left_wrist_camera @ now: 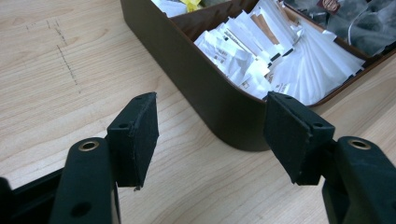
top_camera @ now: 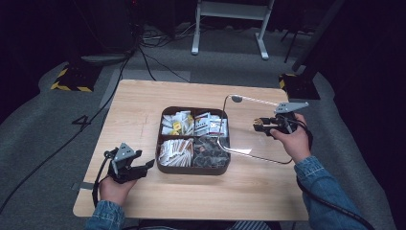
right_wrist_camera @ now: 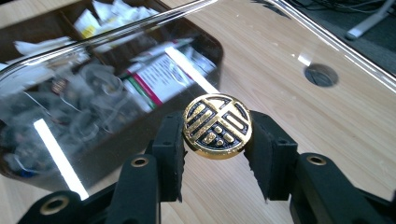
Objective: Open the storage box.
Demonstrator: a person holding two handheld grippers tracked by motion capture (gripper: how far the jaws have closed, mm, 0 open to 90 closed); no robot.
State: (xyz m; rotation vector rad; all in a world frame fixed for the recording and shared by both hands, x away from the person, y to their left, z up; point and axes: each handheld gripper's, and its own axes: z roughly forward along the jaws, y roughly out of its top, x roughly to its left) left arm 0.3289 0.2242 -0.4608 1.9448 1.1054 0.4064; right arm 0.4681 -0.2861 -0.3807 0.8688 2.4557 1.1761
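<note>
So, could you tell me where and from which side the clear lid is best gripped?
Best by the round gold knob at the middle of the clear lid, jaws closing on its rim from opposite sides. The lid is a flat, smooth pane with thin edges, and the knob is its only raised part. The right gripper already grips it so, with the lid tilted beside the brown box.

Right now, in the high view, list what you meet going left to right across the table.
Left gripper → brown divided box → clear lid → right gripper, shut on the lid's gold knob.
</note>
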